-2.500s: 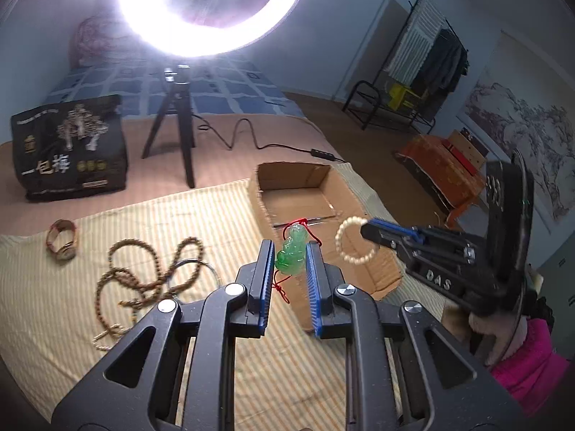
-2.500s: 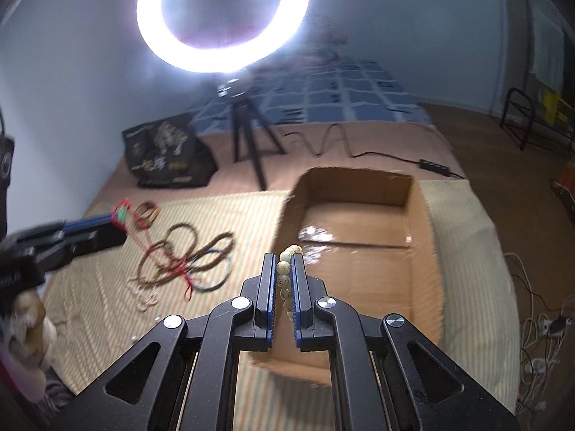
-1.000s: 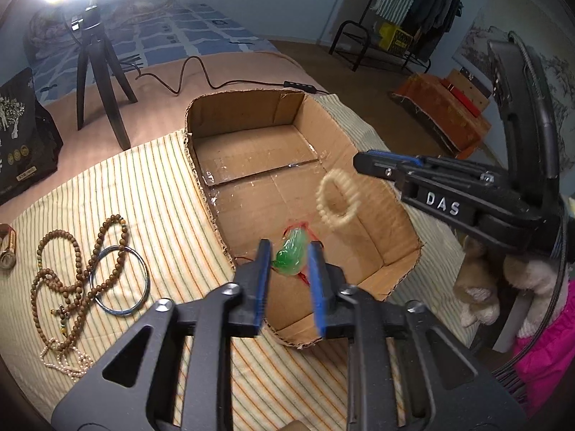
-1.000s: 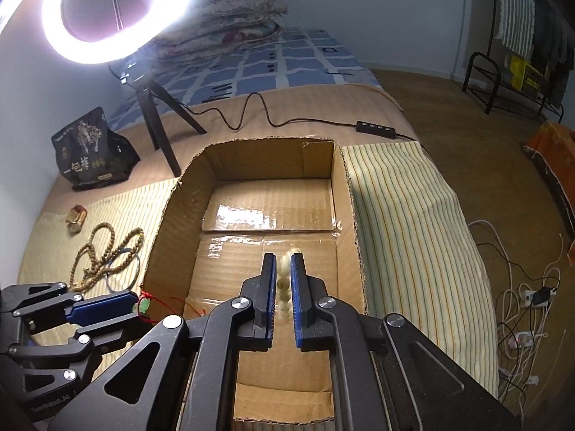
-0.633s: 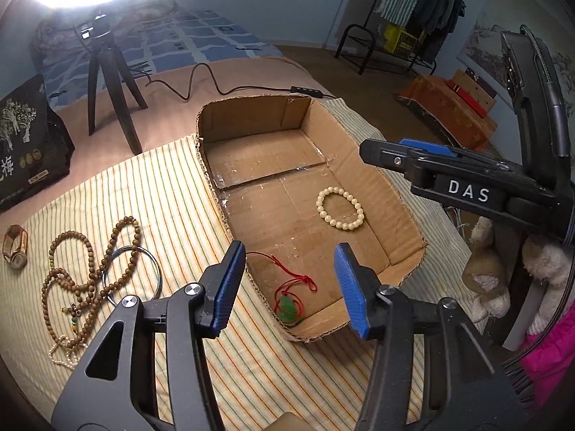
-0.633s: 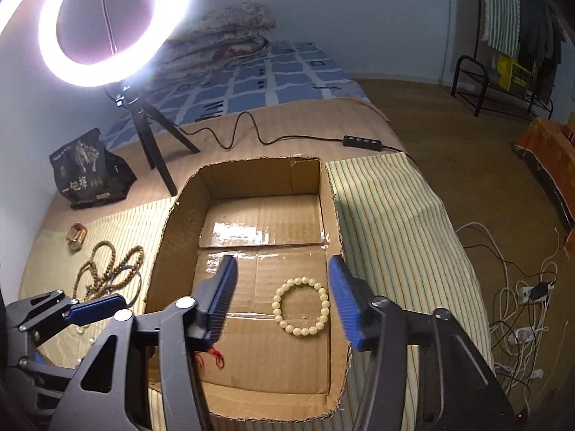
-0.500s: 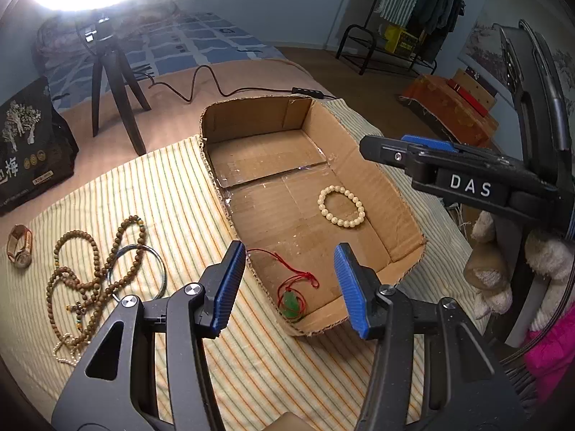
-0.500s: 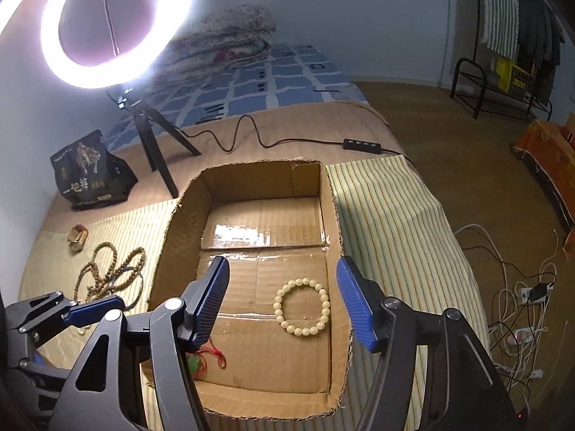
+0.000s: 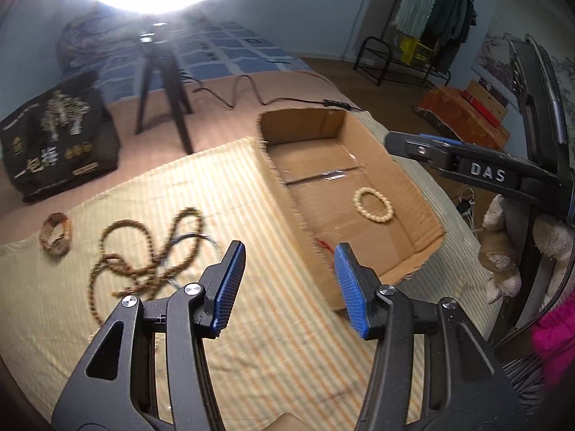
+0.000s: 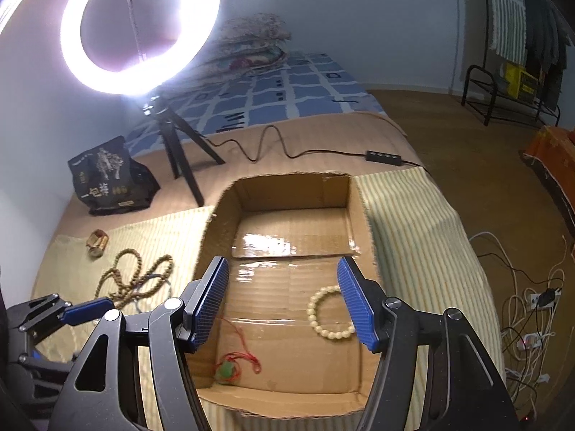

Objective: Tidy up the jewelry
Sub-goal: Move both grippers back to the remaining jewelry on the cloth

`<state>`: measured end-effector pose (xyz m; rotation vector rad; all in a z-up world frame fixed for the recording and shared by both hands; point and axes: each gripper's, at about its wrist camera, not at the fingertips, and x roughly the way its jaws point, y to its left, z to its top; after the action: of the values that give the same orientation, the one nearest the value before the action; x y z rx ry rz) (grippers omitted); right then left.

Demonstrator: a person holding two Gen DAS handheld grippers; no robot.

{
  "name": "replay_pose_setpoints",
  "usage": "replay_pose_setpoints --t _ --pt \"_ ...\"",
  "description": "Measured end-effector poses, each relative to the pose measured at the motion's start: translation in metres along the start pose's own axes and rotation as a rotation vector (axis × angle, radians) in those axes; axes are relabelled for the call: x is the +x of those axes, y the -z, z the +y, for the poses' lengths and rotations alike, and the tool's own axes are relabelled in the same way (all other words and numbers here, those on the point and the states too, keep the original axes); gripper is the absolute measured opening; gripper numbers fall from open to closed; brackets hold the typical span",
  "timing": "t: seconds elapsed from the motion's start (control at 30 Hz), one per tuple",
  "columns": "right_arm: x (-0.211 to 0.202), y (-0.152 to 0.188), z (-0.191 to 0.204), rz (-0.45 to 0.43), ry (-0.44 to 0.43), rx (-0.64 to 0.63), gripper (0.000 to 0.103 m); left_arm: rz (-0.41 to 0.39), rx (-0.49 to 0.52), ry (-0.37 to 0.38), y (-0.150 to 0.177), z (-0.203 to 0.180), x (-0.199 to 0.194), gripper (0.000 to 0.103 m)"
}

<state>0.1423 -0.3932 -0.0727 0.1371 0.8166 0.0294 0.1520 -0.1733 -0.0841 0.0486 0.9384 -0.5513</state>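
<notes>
Both grippers, left gripper (image 9: 289, 283) & right gripper (image 10: 284, 301), stand open w/ nothing held; cream bracelet (image 10: 332, 312) & green pendant (image 10: 226, 370) lie in cardboard box (image 10: 219, 230); next pick, brown bead strands (image 9: 143, 251) on striped cloth (image 9: 273, 344), should be approached low, jaws straddling one strand.

Both grippers have let go. The jade pendant (image 10: 227, 370) and the cream bead bracelet (image 10: 329, 318), each pinched between fingers before, now lie on the floor of the cardboard box (image 10: 363, 237). The left gripper (image 9: 289, 283) and right gripper (image 10: 284, 300) stand open and empty, with the left one drawn back over the striped cloth (image 9: 251, 194).
</notes>
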Motion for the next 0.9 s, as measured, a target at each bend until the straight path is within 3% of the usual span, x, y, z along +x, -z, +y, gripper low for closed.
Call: replay_pose_setpoints --t 0.53,0.9 --pt "0.009 -0.008 0.064 -0.002 -0.105 -0.073 0.063 -0.043 -0.148 -0.103 0.012 0.099 -0.048 0.053" --pt "0.029 -0.003 0.107 0.056 -0.174 -0.138 0.063 -0.015 -0.218 -0.133 0.038 0.153 -0.063 0.053"
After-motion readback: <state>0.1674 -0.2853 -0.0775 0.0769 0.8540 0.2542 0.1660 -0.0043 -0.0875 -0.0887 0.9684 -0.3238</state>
